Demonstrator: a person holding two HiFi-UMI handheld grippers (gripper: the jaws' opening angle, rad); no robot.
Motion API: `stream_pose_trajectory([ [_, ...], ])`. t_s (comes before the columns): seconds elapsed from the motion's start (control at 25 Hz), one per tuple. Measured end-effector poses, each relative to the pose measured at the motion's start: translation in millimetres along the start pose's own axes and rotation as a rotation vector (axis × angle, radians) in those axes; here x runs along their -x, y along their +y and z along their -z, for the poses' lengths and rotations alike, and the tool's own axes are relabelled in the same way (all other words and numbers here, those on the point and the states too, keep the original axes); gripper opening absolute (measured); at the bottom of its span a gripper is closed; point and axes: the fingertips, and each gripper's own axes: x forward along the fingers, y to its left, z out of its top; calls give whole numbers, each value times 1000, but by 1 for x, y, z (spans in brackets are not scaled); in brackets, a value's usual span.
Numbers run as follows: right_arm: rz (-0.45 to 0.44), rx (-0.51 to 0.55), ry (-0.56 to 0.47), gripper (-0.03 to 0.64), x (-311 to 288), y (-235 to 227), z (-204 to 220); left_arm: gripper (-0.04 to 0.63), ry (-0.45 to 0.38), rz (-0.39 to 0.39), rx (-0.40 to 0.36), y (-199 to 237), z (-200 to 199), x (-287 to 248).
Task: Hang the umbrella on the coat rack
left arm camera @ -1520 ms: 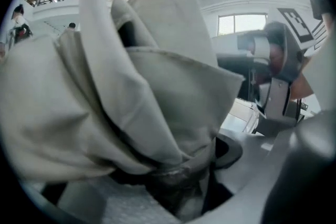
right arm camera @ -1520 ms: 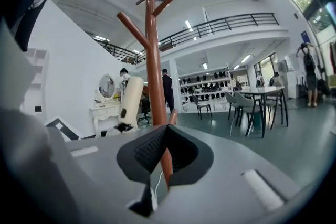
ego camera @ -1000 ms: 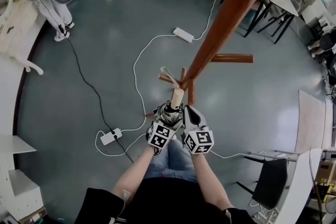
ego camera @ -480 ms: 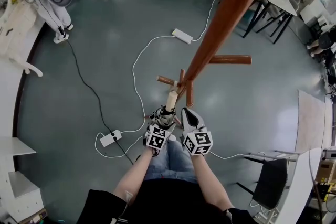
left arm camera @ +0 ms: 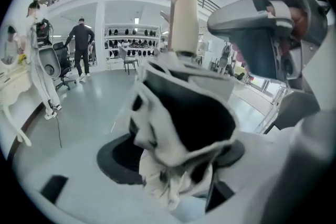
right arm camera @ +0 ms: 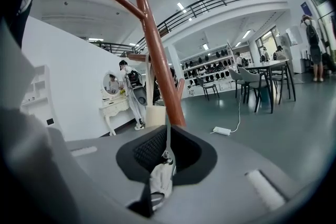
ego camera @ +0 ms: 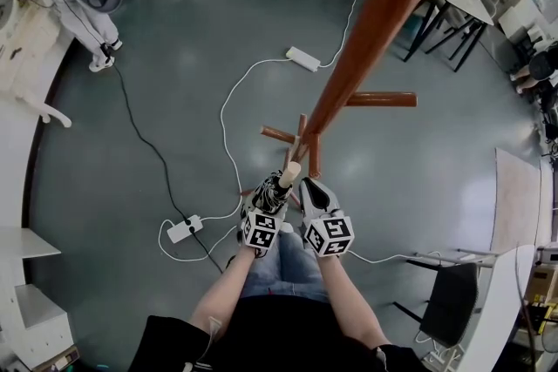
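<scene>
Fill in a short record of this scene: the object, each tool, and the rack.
Object: folded black-and-white umbrella, cream handle up
Left tool: jaws opening, umbrella between them
Right tool: shut on the umbrella's strap
Coat rack: brown wooden pole with pegs, directly in front of both tools
</scene>
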Motion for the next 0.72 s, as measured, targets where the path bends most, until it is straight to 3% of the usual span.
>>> stream_pose_trajectory([
  [0.16,-2,-5,1,31,-2,0,-4,348,-58,1,-23,0,-20,5],
  [0.32,3,6,2,31,-1,0,-10,302,-116,-24,-32,2,-44,17],
  [0.36,5,11,1,31,0,0,-12,259,-138,-30,-31,4,-53,22],
  [0.72,14,31,-14,31,18,10,-39,125,-281,-57,-60,8,-121,81],
])
